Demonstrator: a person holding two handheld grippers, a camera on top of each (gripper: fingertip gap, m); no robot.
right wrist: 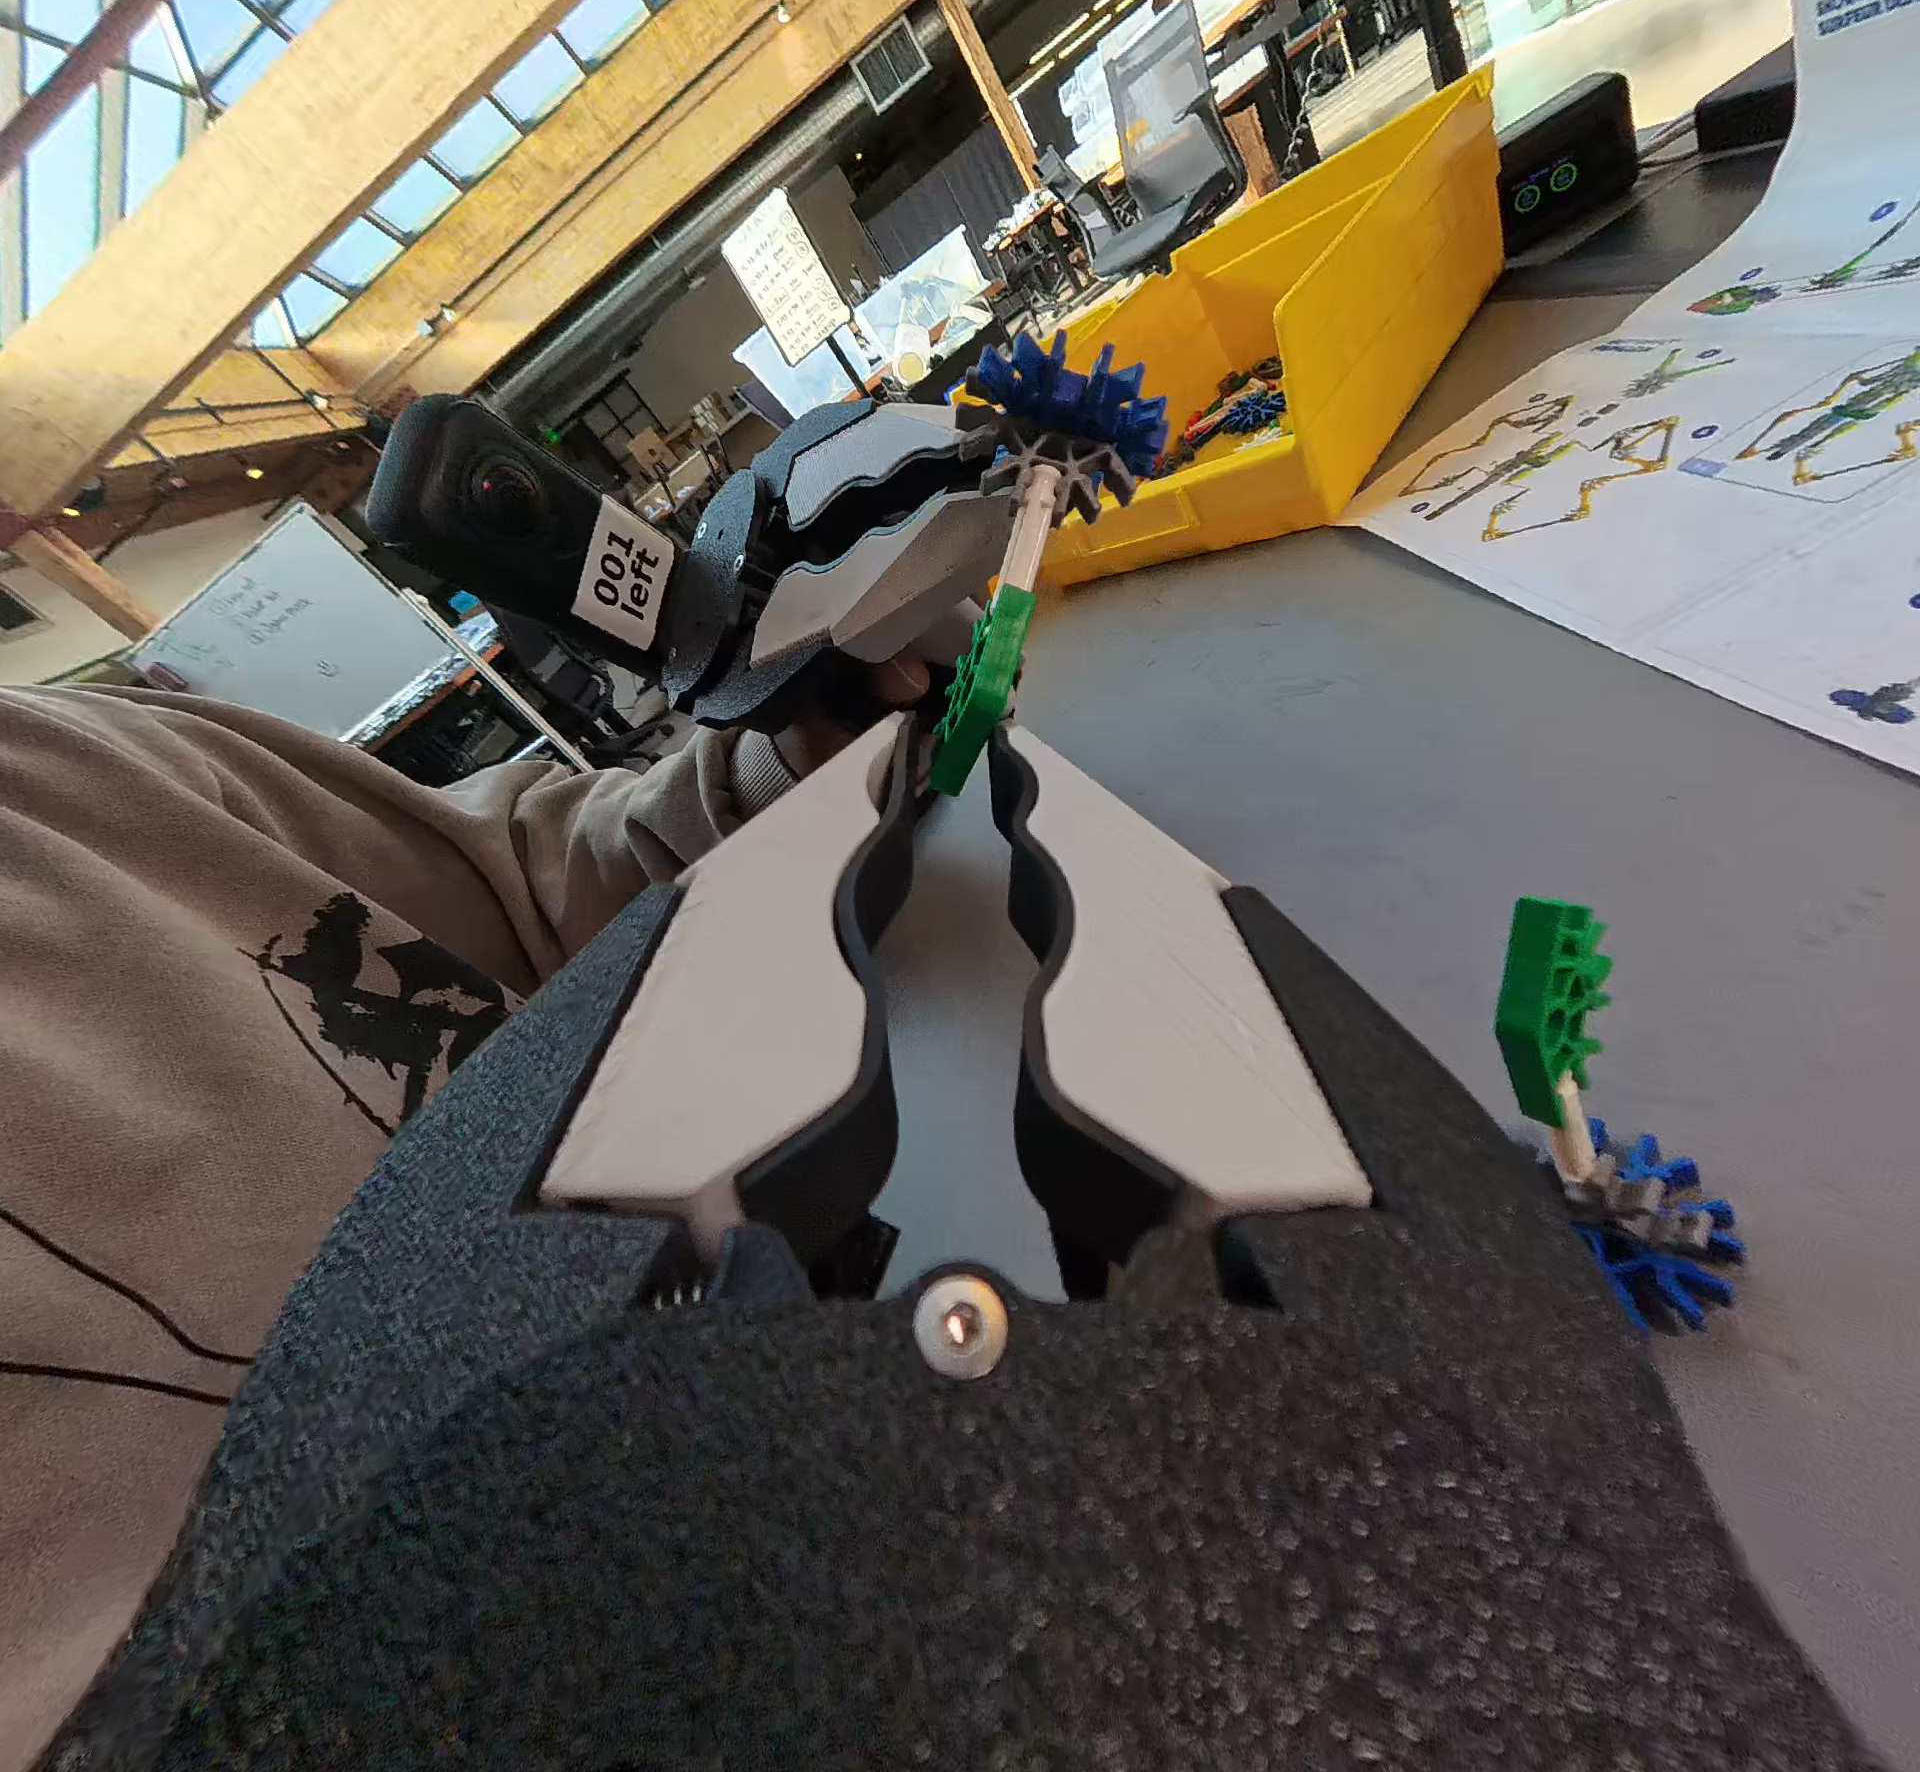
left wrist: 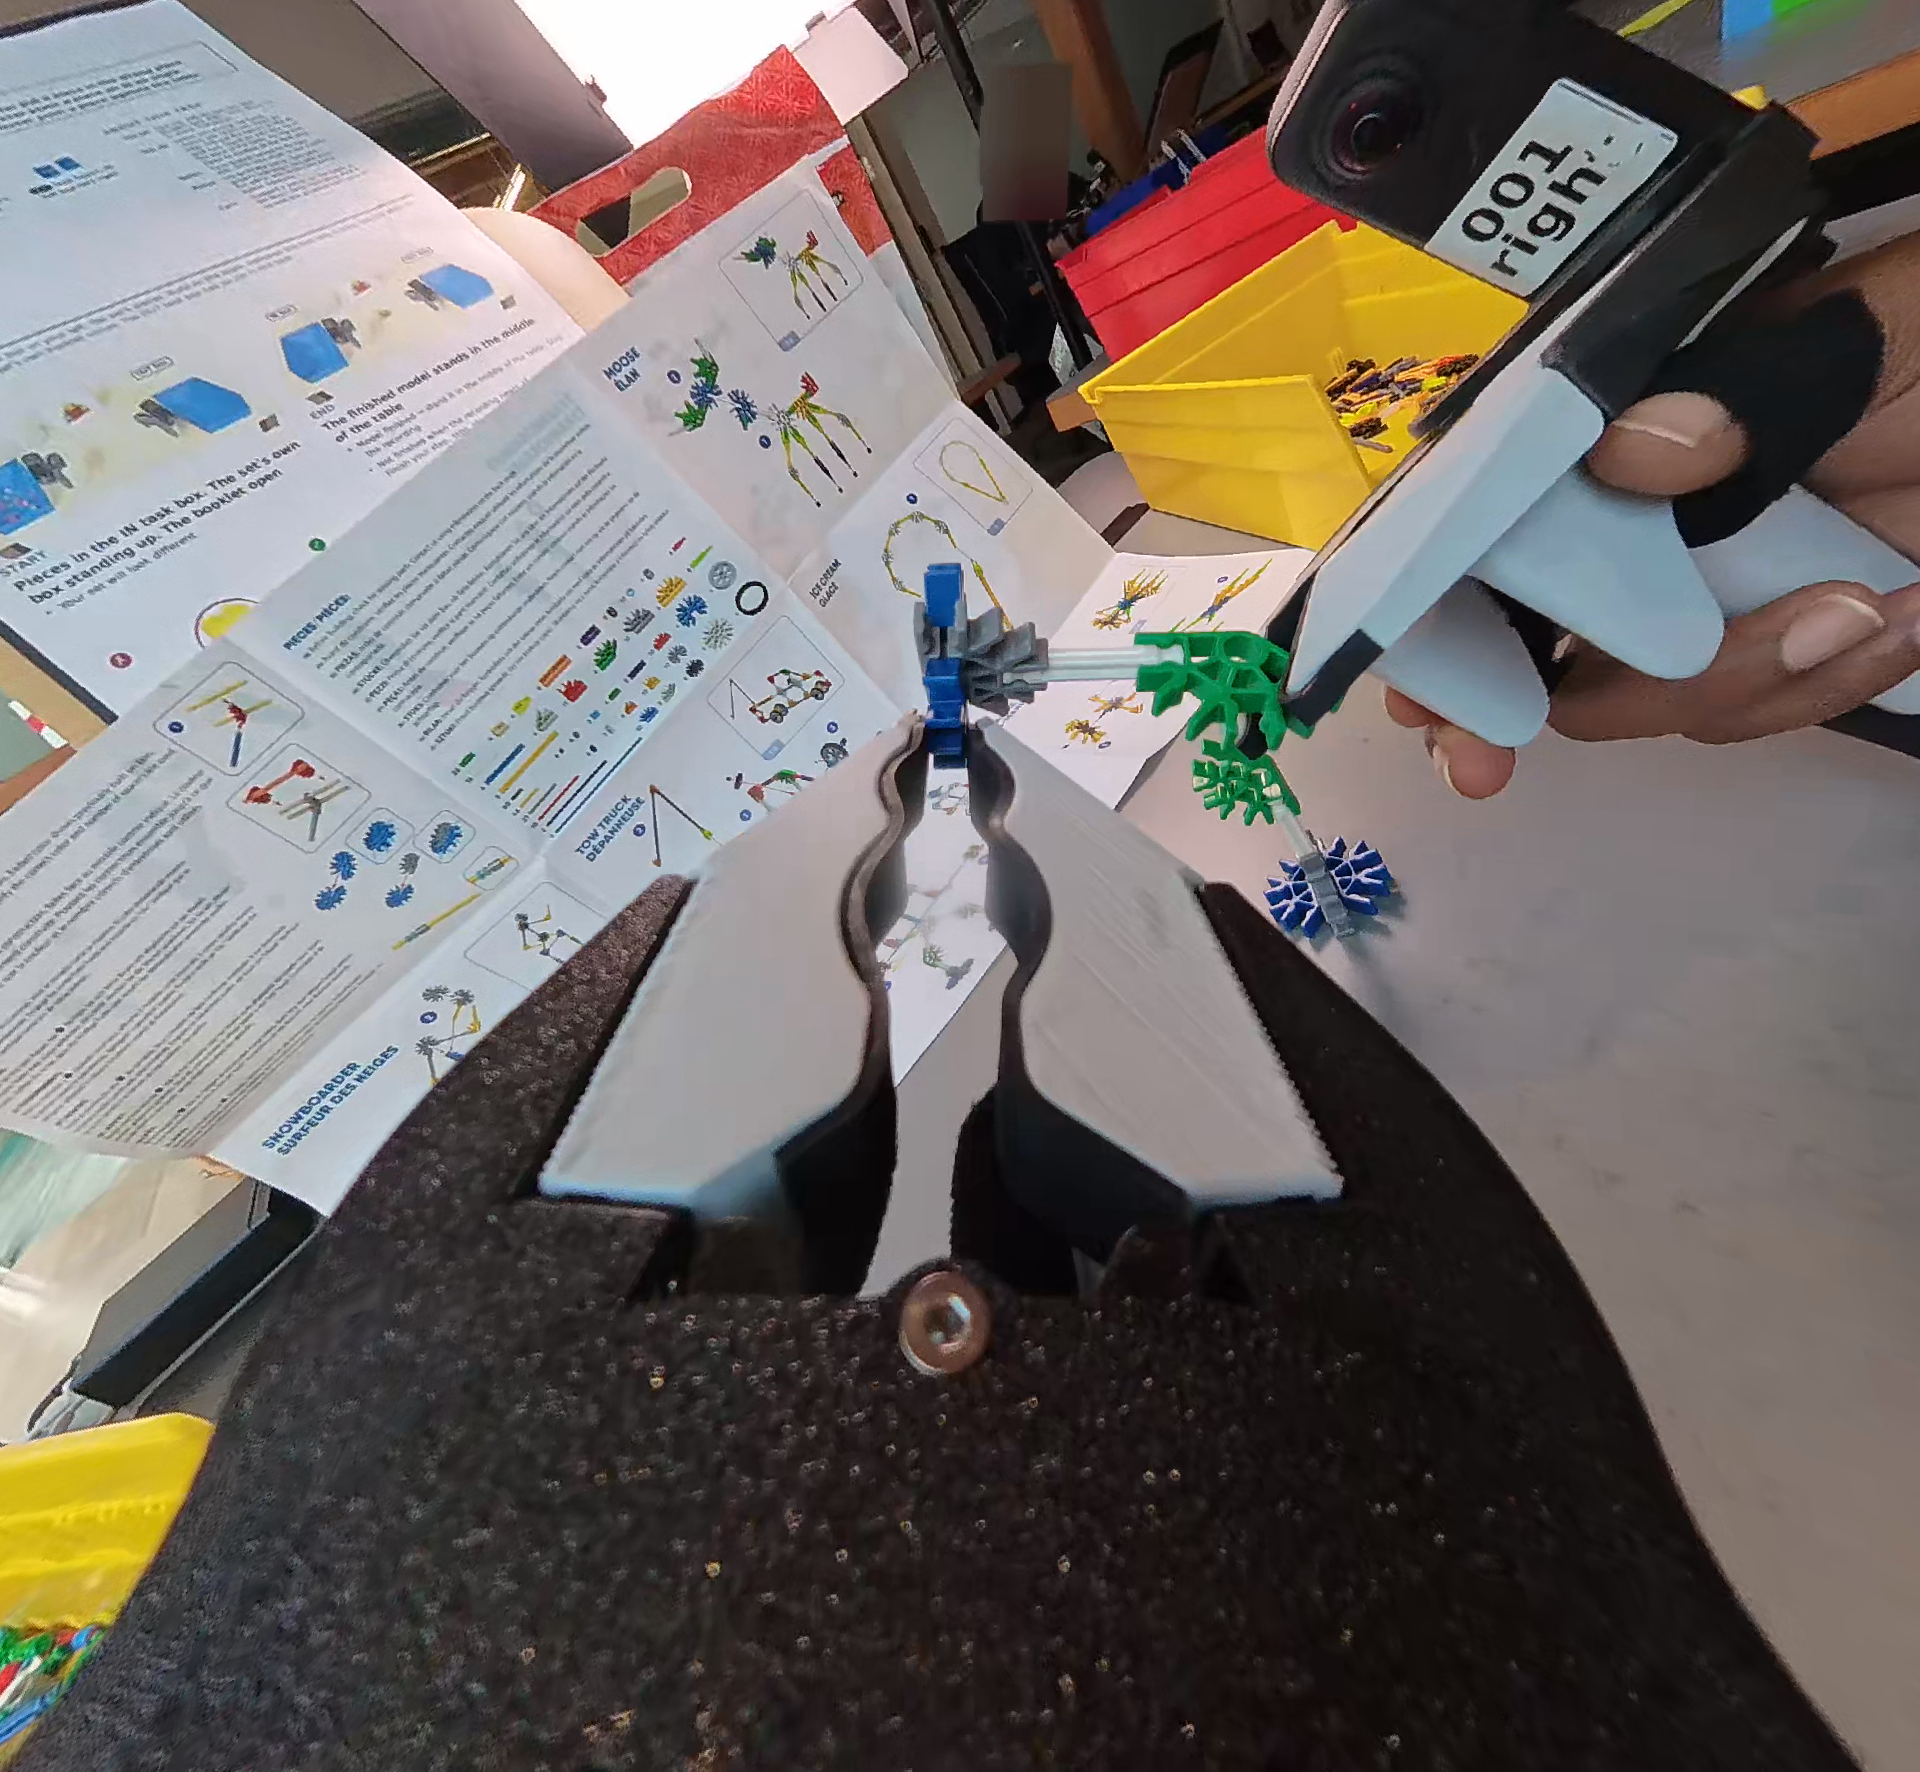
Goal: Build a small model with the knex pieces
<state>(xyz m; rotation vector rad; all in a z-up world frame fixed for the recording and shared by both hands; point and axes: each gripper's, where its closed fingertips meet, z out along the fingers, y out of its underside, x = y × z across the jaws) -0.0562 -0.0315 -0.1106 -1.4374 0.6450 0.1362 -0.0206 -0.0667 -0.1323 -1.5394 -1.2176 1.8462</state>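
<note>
A small toy assembly is held in the air between both grippers: a blue connector joined to a grey connector, a white rod, then a green connector. My left gripper is shut on the blue connector; it also shows in the right wrist view. My right gripper is shut on the green connector; it also shows in the left wrist view. A second like assembly, with green and blue connectors, stands on the grey table, also in the right wrist view.
An unfolded instruction sheet lies and stands behind the assembly, also at right in the right wrist view. A yellow bin with loose pieces sits at the back; red bins are behind it. Another yellow bin shows in the right wrist view. The left gripper's tips are roughly 6 cm from the right gripper's.
</note>
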